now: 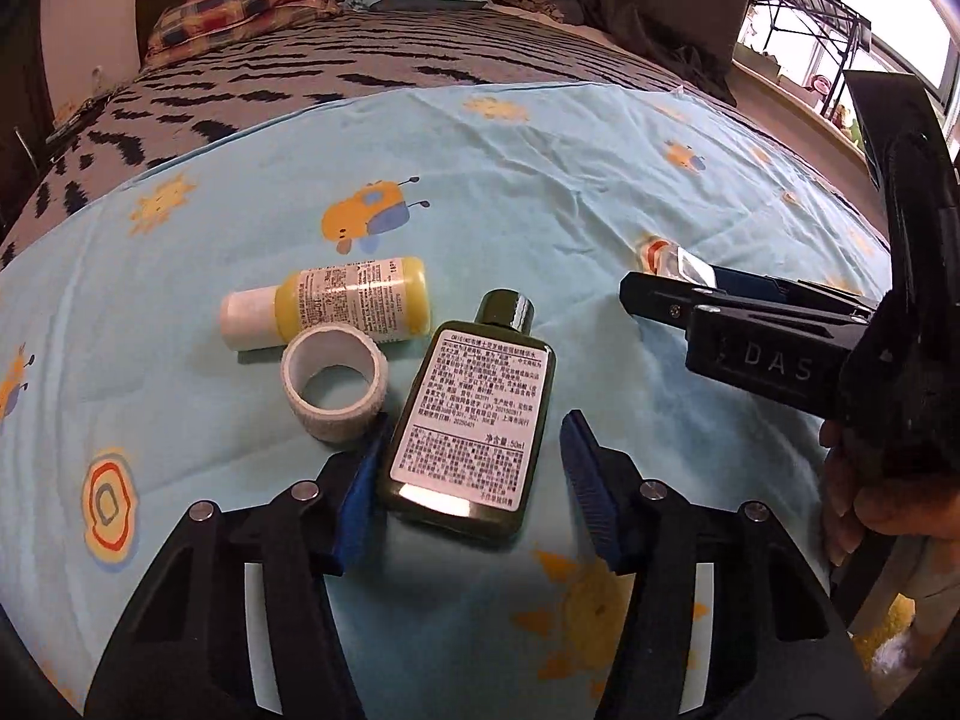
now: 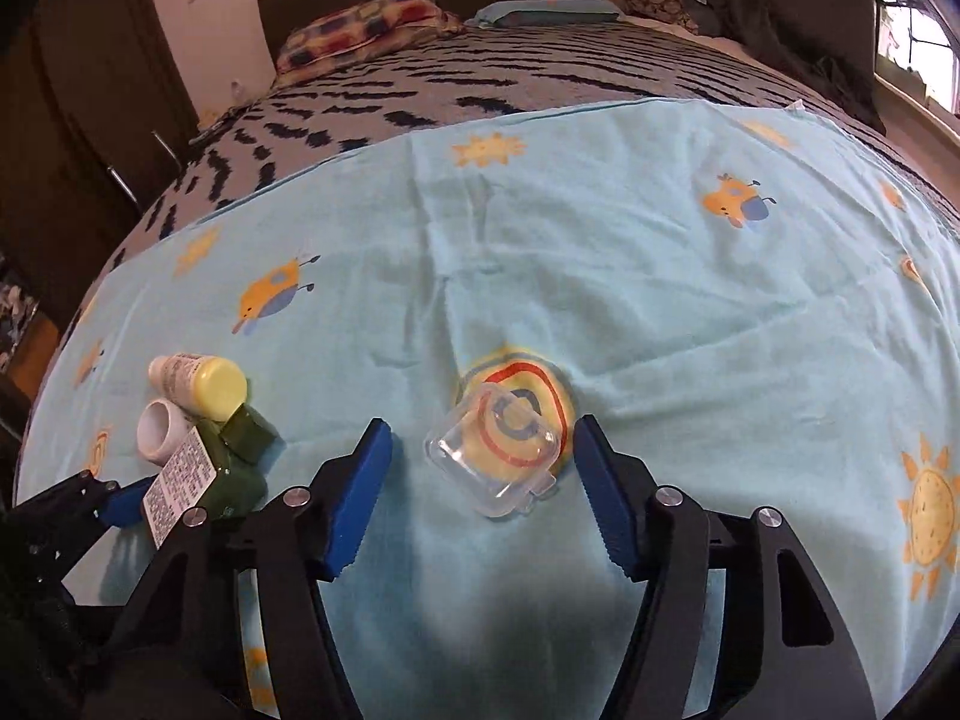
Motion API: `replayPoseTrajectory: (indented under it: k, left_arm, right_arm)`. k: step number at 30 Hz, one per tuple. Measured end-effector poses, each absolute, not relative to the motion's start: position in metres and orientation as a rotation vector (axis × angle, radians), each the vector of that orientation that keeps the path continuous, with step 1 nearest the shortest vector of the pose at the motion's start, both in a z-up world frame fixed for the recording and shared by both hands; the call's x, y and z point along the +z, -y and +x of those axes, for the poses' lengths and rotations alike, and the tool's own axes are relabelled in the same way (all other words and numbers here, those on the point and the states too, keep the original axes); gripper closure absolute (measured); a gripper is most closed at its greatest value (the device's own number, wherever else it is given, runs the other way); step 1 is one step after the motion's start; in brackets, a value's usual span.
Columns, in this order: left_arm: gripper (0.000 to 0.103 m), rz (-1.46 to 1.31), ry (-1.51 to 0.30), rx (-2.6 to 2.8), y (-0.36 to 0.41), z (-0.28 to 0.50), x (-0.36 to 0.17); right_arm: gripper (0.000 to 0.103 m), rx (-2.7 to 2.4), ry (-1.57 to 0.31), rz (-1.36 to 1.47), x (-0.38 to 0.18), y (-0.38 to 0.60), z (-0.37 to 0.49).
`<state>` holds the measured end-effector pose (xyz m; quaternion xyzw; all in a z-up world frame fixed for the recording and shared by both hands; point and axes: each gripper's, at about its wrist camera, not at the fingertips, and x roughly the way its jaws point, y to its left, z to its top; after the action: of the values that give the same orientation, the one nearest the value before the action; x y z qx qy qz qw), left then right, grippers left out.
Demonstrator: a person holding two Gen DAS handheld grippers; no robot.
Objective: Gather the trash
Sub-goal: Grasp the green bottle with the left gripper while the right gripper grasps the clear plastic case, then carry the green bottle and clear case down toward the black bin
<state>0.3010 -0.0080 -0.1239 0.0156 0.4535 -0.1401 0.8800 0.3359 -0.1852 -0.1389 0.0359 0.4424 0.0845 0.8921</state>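
In the left wrist view, the left gripper [image 1: 471, 474] hangs low over a pale blue sheet [image 1: 540, 180] printed with suns and bugs; a dark green bottle [image 1: 474, 414] lies label up between its blue pads, the left pad at the bottle's edge, the right pad apart from it, so the tongs stand half wide and clamp nothing; just left of the bottle a roll of white tape [image 1: 336, 387] stands on its side, and beyond that a yellow bottle [image 1: 342, 306] with a white cap lies flat, touching the roll; to the right, the right gripper [image 1: 666, 285] reaches in, held by a hand [image 1: 870, 504], with a clear plastic box [image 1: 675, 261] at its tip; whether it presses the box cannot be told here; far off lie a grey zigzag blanket [image 1: 360, 72] and a checked pillow [image 1: 240, 0].

In the right wrist view, the clear plastic box [image 2: 501, 450] sits on the sheet between the right gripper's pads; the right pad is at its corner, the left pad well apart, so the tongs are half wide, not gripping; the green bottle, tape and yellow bottle cluster at near left.
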Motion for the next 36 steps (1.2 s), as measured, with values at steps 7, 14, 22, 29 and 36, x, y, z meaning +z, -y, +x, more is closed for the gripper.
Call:
replayPoseTrajectory:
  k: [7, 14, 22, 29, 36]
  left_arm:
    - [0.057, 0.041, -0.946, -0.28, 0.006, 0.291, -0.122]
    - [0.058, 0.068, -0.919, -0.274, 0.006, 0.251, -0.119]
    - [0.058, 0.08, -0.874, -0.265, 0.015, 0.185, -0.12]
    - [0.058, 0.036, -0.835, -0.283, 0.016, 0.125, -0.116]
    - [0.062, 0.027, -0.803, -0.274, 0.017, 0.06, -0.115]
  right_arm:
    - [0.06, 0.183, -0.907, 0.126, -0.136, 0.198, 0.328]
    - [0.06, 0.22, -0.887, 0.123, -0.131, 0.208, 0.291]
    - [0.06, 0.285, -0.848, 0.075, -0.13, 0.217, 0.218]
    - [0.06, 0.333, -0.808, 0.059, -0.128, 0.231, 0.151]
    - [0.06, 0.333, -0.767, 0.036, -0.128, 0.243, 0.091]
